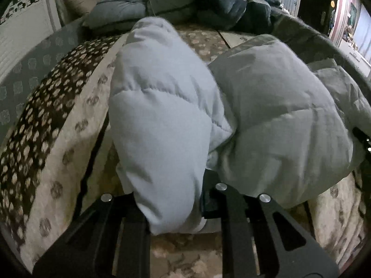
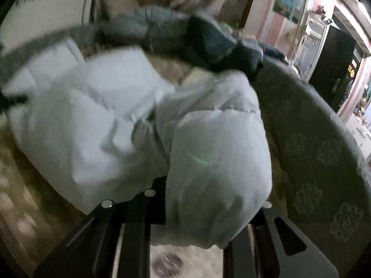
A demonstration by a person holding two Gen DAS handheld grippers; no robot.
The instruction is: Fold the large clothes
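Both hand-held grippers, left (image 1: 176, 208) and right (image 2: 204, 220), are clamped on one pale puffer jacket (image 1: 266, 106); each sleeve runs straight ahead of me over the bed (image 1: 58, 153)

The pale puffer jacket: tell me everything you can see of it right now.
The pale puffer jacket is light grey-blue, quilted and puffy. It lies bunched on the patterned bedspread. The left gripper is clamped on one sleeve end, the right gripper on another padded end. Darker jackets lie beyond it, apart.
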